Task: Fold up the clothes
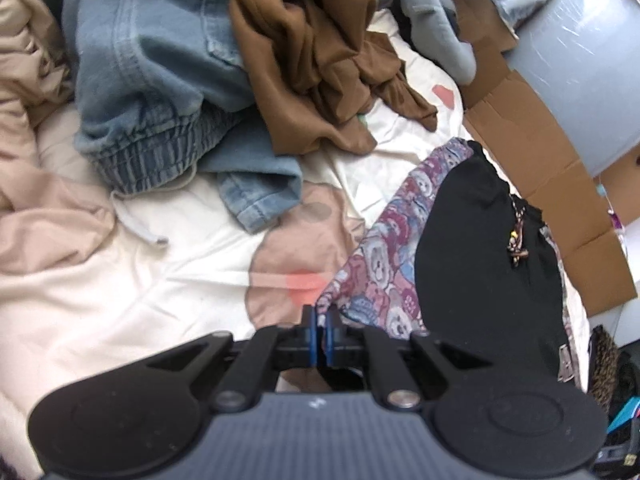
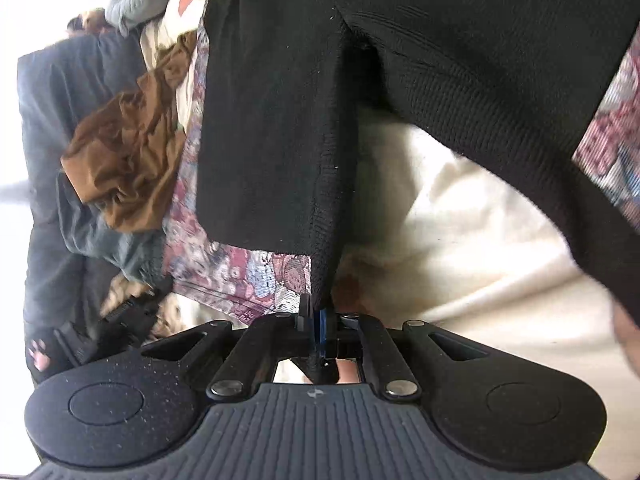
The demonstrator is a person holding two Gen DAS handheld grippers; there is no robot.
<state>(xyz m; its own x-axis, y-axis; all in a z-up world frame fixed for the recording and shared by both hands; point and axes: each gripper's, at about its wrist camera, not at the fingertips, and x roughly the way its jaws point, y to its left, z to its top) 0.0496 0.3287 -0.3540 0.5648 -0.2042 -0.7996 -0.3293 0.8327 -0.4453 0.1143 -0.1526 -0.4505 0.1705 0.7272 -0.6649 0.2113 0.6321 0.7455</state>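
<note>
A garment with a bear-patterned outside [image 1: 384, 256] and a black inside [image 1: 480, 256] lies on the cream bed cover [image 1: 120, 300]. My left gripper [image 1: 320, 320] is shut on a corner of the patterned cloth. My right gripper [image 2: 318, 316] is shut on an edge of the black fabric [image 2: 280, 120], which hangs up and away from it; the patterned cloth [image 2: 240, 276] shows beneath. The left gripper [image 2: 132, 312] shows blurred at the left of the right wrist view.
Blue jeans [image 1: 152, 80], a brown garment [image 1: 320, 60] and a beige cloth [image 1: 36, 184] are piled at the back of the bed. Cardboard [image 1: 552, 168], a grey plush [image 1: 436, 20] and a pale roll [image 1: 580, 60] lie on the right.
</note>
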